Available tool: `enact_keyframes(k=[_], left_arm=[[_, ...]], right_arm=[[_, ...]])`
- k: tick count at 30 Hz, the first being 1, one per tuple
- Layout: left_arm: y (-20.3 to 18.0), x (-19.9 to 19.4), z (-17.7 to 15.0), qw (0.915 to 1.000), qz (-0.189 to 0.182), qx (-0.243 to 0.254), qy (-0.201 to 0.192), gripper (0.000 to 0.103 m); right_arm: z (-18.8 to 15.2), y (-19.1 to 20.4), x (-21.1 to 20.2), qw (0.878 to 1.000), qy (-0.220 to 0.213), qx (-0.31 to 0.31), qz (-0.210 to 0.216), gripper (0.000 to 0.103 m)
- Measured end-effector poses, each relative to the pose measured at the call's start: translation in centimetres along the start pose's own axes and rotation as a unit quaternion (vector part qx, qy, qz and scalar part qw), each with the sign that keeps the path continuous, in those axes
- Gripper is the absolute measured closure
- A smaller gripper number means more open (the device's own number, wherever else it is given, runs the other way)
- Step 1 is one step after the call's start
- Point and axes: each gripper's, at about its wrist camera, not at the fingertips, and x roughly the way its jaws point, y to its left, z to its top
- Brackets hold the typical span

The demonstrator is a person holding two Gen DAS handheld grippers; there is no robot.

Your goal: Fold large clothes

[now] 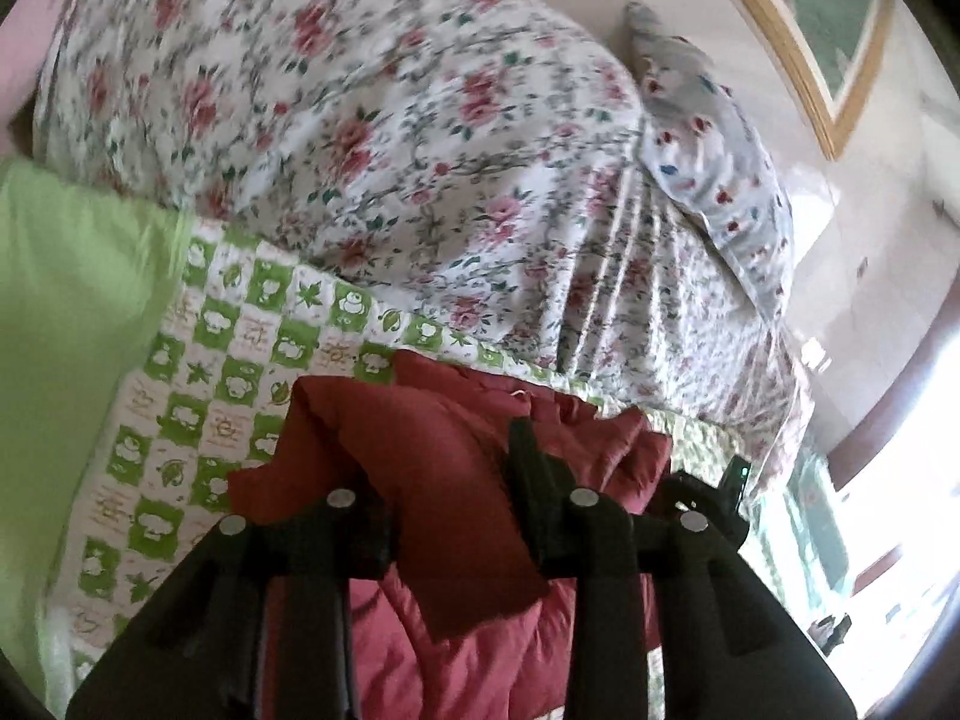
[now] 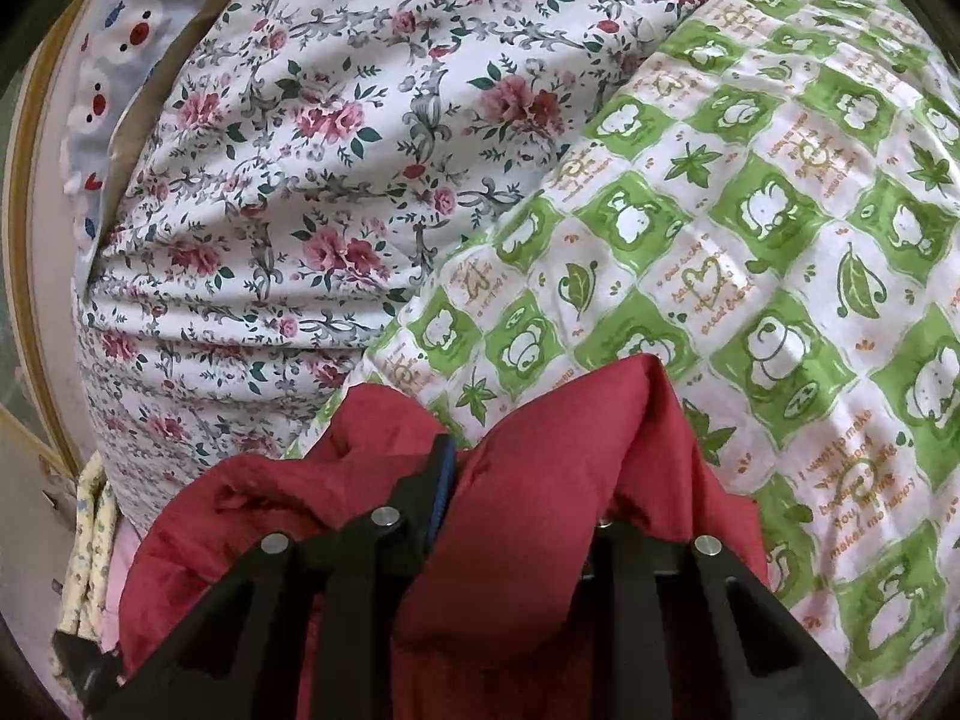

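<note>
A dark red padded jacket (image 1: 456, 468) lies bunched on a green-and-white checked quilt (image 1: 198, 372). My left gripper (image 1: 456, 480) is shut on a thick fold of the jacket, which bulges between and over its fingers. In the right wrist view the same red jacket (image 2: 540, 480) fills the bottom middle. My right gripper (image 2: 516, 480) is shut on another fold of it, with red cloth wrapped over both fingers. The fingertips are mostly hidden by the fabric in both views.
A floral duvet (image 1: 372, 138) is heaped behind the quilt, also in the right wrist view (image 2: 288, 180). A grey patterned pillow (image 1: 714, 162) leans against the wall under a framed picture (image 1: 828, 30). A plain green cushion (image 1: 66, 312) sits at left. The quilt (image 2: 750, 228) spreads to the right.
</note>
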Motion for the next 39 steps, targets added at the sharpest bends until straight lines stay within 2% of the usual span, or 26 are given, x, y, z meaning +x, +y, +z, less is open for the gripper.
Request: enact_keyframes(k=[5, 7, 9, 12, 14, 18, 20, 22, 25, 28, 32, 37, 39], left_arm=[[0.1, -3.8, 0.3, 0.9985, -0.011, -0.019, -0.049, 0.074], [-0.1, -6.1, 0.6, 0.9965, -0.004, -0.014, -0.083, 0.074], [-0.8, -7.0, 0.7, 0.9959, -0.013, -0.001, -0.09, 0.074], [-3.3, -4.1, -0.9, 0.9977, -0.031, 0.051, -0.03, 0.074], [-5.4, -0.7, -2.9, 0.9948, -0.031, 0.094, 0.026, 0.074], [-7.6, 7.2, -7.2, 0.9839, 0.002, 0.14, 0.111, 0.074], [-7.7, 10.3, -8.5, 0.9775, 0.047, 0.157, 0.132, 0.074], [-7.1, 12.7, -9.4, 0.9727, 0.089, 0.167, 0.135, 0.074], [-6.1, 14.6, -9.5, 0.9724, 0.109, 0.155, 0.137, 0.074], [-6.1, 15.3, -9.1, 0.9716, 0.122, 0.148, 0.138, 0.074], [-5.9, 16.1, -8.6, 0.972, 0.13, 0.137, 0.14, 0.074], [-5.1, 16.6, -8.3, 0.9745, 0.121, 0.118, 0.148, 0.074], [-5.0, 16.3, -8.6, 0.9739, 0.121, 0.119, 0.15, 0.074]], right_arm=[[0.0, 0.0, 0.1, 1.0, 0.001, 0.003, 0.001, 0.079], [0.1, -0.1, 0.1, 1.0, 0.001, 0.004, -0.002, 0.079], [0.1, 0.0, 0.1, 1.0, -0.002, 0.005, -0.004, 0.079], [0.1, 0.2, 0.1, 1.0, -0.002, -0.002, -0.014, 0.079], [0.1, 0.4, 0.2, 1.0, -0.002, -0.005, -0.018, 0.079], [0.2, 0.6, 0.1, 1.0, 0.002, -0.002, -0.017, 0.078], [0.5, 0.7, -0.2, 1.0, 0.01, 0.006, -0.008, 0.075], [1.0, 0.9, -1.0, 1.0, 0.018, 0.018, 0.006, 0.072], [2.2, 1.6, -3.5, 0.997, 0.024, 0.039, 0.057, 0.062], [2.6, 3.6, -6.9, 0.996, 0.009, 0.012, 0.09, 0.056], [0.0, 7.5, -10.6, 0.993, -0.018, -0.086, 0.077, 0.042], [-3.3, 10.2, -12.5, 0.98, -0.05, -0.182, 0.057, 0.04], [-4.6, 11.4, -12.0, 0.971, -0.048, -0.231, 0.046, 0.036]])
